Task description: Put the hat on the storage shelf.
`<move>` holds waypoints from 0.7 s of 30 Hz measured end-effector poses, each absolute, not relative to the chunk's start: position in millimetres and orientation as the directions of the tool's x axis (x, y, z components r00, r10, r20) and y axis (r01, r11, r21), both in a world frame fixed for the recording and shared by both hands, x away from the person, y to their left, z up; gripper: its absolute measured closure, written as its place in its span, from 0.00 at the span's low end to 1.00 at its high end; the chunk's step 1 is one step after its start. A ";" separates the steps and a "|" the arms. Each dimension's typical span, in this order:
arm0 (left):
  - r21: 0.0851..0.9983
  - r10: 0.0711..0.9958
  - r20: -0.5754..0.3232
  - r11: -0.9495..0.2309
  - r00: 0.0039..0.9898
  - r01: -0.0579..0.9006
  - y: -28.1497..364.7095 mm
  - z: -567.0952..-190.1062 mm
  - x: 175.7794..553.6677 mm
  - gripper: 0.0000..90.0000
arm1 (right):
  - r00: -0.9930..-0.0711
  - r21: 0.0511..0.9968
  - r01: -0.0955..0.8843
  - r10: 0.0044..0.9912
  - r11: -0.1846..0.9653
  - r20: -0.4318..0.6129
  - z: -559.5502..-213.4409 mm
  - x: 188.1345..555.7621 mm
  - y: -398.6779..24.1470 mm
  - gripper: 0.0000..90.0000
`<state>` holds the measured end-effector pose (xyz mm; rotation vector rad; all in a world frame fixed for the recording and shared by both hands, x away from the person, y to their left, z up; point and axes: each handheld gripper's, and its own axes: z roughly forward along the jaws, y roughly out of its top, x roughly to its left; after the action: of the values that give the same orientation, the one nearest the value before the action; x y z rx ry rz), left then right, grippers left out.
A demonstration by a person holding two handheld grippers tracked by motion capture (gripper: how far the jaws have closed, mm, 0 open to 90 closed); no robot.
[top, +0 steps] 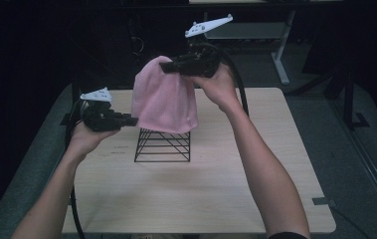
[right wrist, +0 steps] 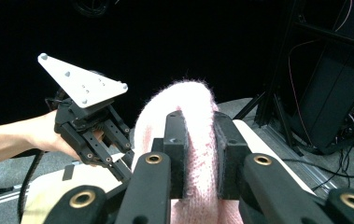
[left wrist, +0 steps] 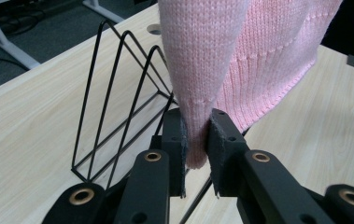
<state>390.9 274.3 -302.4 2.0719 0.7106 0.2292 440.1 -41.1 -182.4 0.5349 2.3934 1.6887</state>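
A pink knitted hat [top: 165, 102] hangs over a black wire rack [top: 162, 145] on the wooden table [top: 201, 199]. My right gripper [top: 165, 65] holds the hat's top from above, its jaws shut on a fold of knit [right wrist: 198, 154]. My left gripper [top: 135, 120] pinches the hat's lower left edge, and its pads [left wrist: 219, 140] press on the pink rim [left wrist: 196, 140]. The rack's wire triangles [left wrist: 118, 93] stand just behind that grip. In the right gripper view the left gripper [right wrist: 118, 163] reaches toward the hat from the left.
A desk frame with a white leg [top: 279, 59] stands behind the table. Grey floor [top: 355, 164] surrounds the table. A black cable [top: 238, 84] trails from the right gripper, another [top: 74, 209] from the left. Bare tabletop lies in front of the rack.
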 end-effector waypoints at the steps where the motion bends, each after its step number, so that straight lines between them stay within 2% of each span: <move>1: 0.812 0.567 -0.105 -0.425 0.817 0.400 274.0 -303.0 392.4 0.88 | -0.923 0.935 0.194 0.378 0.296 0.072 -183.3 441.7 -41.1 0.86; 21: 0.811 0.593 -0.071 -0.434 0.802 0.392 275.6 -307.9 399.1 0.92 | -0.929 0.942 0.189 0.362 0.276 0.080 -190.6 456.0 -36.0 0.86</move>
<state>399.1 275.6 -307.9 2.0810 0.7282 0.2807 456.0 -36.0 -190.6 0.5198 2.3849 1.7284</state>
